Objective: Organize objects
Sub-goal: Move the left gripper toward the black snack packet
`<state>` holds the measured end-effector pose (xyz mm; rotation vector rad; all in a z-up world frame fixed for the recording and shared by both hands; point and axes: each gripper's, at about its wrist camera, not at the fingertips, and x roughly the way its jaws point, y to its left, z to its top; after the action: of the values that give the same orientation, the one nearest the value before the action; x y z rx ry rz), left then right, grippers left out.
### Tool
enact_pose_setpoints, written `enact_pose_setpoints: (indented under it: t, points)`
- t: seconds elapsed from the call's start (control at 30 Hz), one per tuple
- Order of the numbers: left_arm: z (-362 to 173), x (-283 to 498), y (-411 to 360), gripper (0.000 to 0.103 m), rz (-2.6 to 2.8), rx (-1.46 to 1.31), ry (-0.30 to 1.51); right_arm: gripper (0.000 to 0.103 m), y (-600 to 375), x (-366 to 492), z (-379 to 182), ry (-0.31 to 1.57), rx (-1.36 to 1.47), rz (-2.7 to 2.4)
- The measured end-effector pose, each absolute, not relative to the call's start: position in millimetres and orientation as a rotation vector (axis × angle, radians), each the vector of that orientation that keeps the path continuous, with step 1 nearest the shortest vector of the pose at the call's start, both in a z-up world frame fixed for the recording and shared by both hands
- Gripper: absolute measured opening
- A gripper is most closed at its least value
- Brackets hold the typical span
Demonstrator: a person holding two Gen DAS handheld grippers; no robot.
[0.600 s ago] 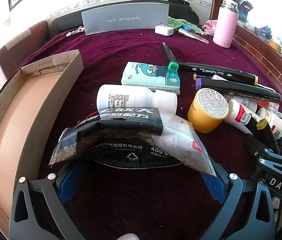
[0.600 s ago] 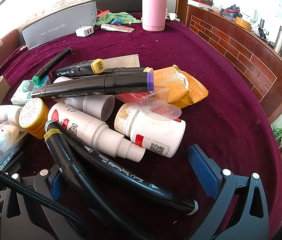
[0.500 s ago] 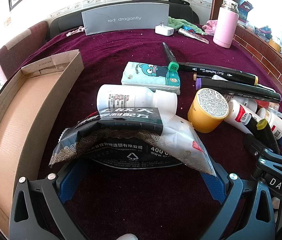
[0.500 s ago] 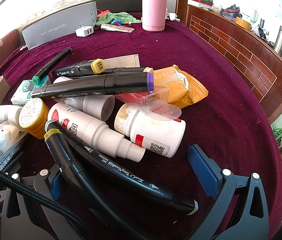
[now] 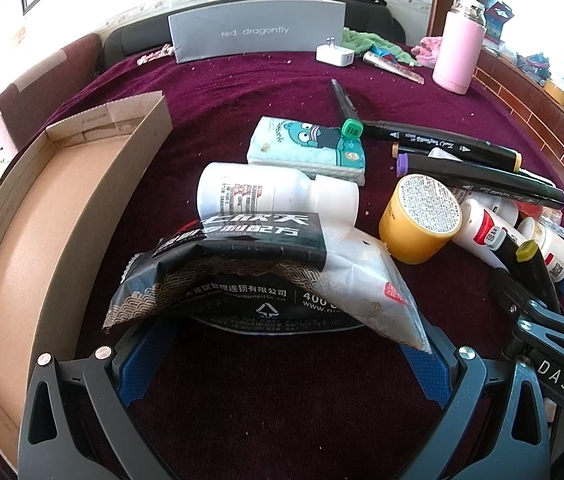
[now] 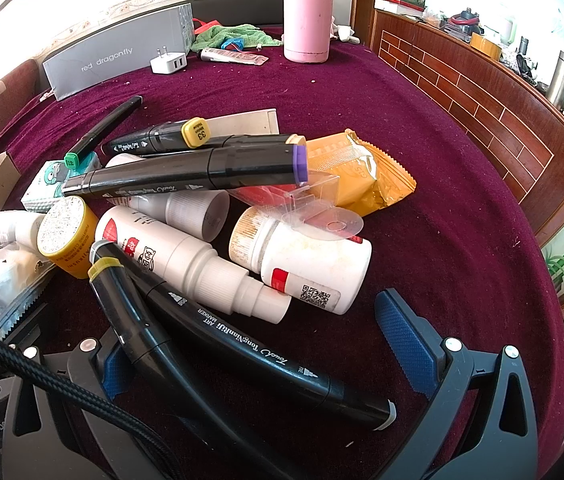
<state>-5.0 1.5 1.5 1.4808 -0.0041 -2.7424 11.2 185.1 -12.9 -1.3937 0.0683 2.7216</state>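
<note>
Packet [image 5: 266, 280] of black and clear foil lay crosswise between the wide-open jaws of the left gripper [image 5: 282, 364], unheld, the cardboard tray [image 5: 22, 240] just to its left. The right gripper [image 6: 266, 340], equally wide and gripping nothing, straddled a black marker [image 6: 250, 340] lying slantwise.

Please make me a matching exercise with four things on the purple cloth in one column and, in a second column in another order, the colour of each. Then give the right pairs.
Things:
1. round jar
2. flask
3. cap of the marker lying on the tissue pack
4. long box at the back

Colours:
A. pink
B. grey
C. yellow
D. green

Right pairs: 1-C, 2-A, 3-D, 4-B
</note>
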Motion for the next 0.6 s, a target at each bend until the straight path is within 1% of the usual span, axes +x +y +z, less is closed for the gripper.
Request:
enact_pose_setpoints:
  t: [0.6]
  points:
    - [0.2, 3.9, 0.2, 0.102, -2.764, 1.493, -0.036, 0.103, 183.4, 11.9, -11.3, 0.068, -1.394, 2.721]
